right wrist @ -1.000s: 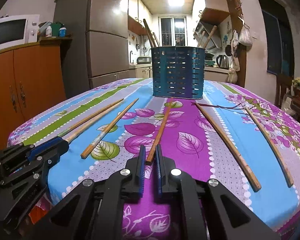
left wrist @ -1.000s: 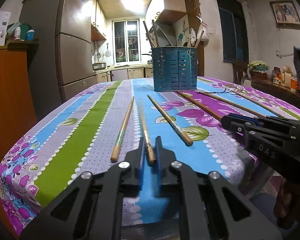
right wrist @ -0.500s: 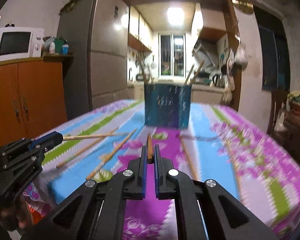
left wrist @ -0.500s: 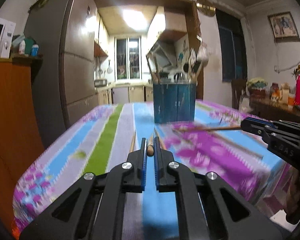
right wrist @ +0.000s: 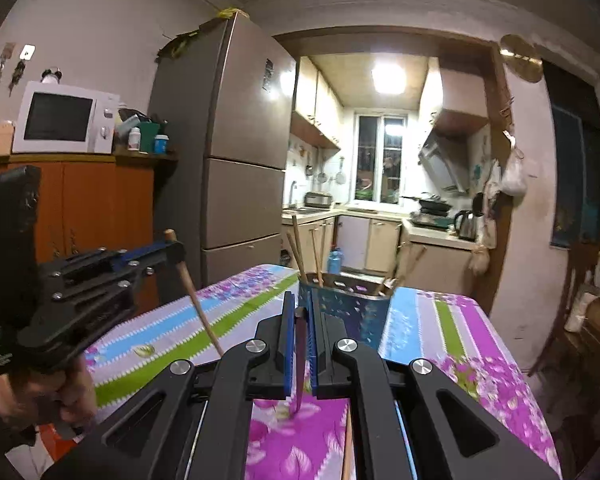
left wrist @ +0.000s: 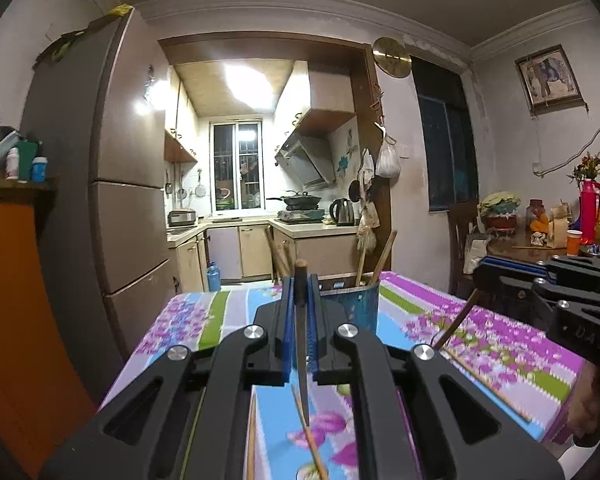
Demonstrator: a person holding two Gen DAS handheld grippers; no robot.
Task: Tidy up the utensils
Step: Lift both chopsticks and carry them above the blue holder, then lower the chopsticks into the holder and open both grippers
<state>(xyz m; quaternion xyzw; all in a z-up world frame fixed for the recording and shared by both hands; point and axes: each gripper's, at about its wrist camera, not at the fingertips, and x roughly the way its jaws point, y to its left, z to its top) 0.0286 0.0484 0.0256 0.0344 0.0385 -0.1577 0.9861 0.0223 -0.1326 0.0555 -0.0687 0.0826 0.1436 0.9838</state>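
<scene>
**Ana:** Chopsticks first, working from the left. The left gripper (left wrist: 300, 292) is clamped narrow on one chopstick (left wrist: 301, 344), pinched near its thick end so that the butt pokes up above the blue pads while the thin end hangs down toward the flowered tablecloth (left wrist: 188, 320). In the right wrist view you see that same gripper from the side, with the stick slanting down and away from it.

**Ben:** And further right?

**Ana:** The right gripper (right wrist: 299, 320) is likewise closed tight on a second chopstick (right wrist: 300, 364), which dangles between its pads, point downward. Both tools are held well above the table, level with or a bit higher than the rim of the blue utensil holder (right wrist: 348, 320).

**Ben:** Where is that holder relative to them?

**Ana:** Ahead of both, toward the far end of the table, a little apart from either gripper. Several chopsticks already stand in it, leaning against its walls.

**Ben:** So how far along would you say it is?

**Ana:** Partway, I'd judge. Some sticks are stowed, two are in the air and not yet delivered, and at least a couple more loose chopsticks (left wrist: 310, 440) lie on the cloth below the left gripper and off to its right. The exact number left I cannot tell, since the grippers hide much of the near table.
</scene>
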